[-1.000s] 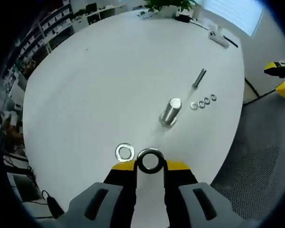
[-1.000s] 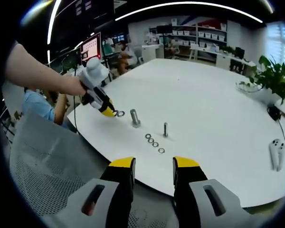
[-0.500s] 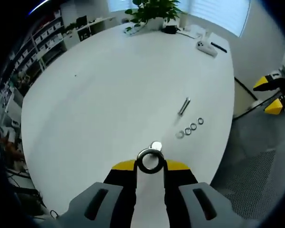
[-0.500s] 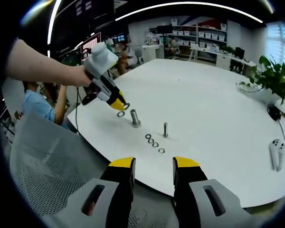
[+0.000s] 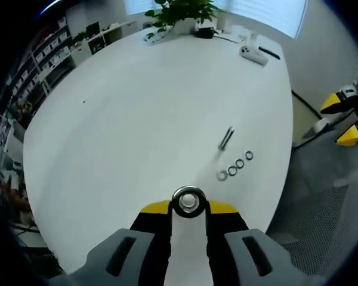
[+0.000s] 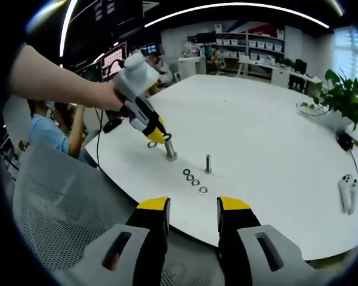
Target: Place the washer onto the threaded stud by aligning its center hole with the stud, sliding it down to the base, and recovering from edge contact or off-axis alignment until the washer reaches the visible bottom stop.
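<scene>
My left gripper is shut on a steel washer, held flat between its yellow tips. A grey metal top shows through the washer's hole. In the right gripper view, a hand holds the left gripper just above the upright threaded stud, tips at the stud's top. A second washer lies on the white table beside the stud. My right gripper stands open, off the table's near edge, holding nothing; it also shows as the right gripper beyond the table edge.
A small upright bolt and a row of several loose washers sit right of the stud. A white controller and a potted plant are at the far side. A mesh chair is near.
The left gripper lifted the washer from beside the loose washer and carried it over to the stud, now centred above its top. The right gripper stayed put.
</scene>
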`<action>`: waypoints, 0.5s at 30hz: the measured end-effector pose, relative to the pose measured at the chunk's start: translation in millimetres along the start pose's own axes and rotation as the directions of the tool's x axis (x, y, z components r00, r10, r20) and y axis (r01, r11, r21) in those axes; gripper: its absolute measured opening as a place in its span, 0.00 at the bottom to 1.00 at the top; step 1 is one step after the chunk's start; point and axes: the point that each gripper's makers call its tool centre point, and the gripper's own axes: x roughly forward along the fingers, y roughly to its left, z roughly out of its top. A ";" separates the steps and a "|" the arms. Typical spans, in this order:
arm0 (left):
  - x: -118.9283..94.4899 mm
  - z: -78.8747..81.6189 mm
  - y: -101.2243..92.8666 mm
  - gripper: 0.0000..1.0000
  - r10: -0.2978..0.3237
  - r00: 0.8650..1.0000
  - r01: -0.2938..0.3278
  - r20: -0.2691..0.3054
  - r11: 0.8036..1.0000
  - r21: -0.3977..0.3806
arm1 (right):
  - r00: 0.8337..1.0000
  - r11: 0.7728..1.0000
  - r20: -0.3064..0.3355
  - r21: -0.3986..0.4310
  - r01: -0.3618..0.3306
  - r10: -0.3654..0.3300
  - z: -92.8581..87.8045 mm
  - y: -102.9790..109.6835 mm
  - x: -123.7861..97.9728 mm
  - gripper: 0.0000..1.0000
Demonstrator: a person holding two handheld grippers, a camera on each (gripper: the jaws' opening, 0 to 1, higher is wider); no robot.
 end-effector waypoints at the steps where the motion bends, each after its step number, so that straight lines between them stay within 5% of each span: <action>1: 0.6 -0.4 -0.4 0.19 0.001 1.000 -0.001 -0.007 1.000 0.009 | 1.000 1.000 0.000 0.000 0.000 0.000 0.0 -0.1 0.0 0.34; 15: 16.0 -5.6 -1.4 0.19 0.003 0.998 -0.001 -0.059 0.999 0.040 | 1.000 1.000 0.000 0.005 0.010 -0.010 -0.2 -2.5 -0.5 0.34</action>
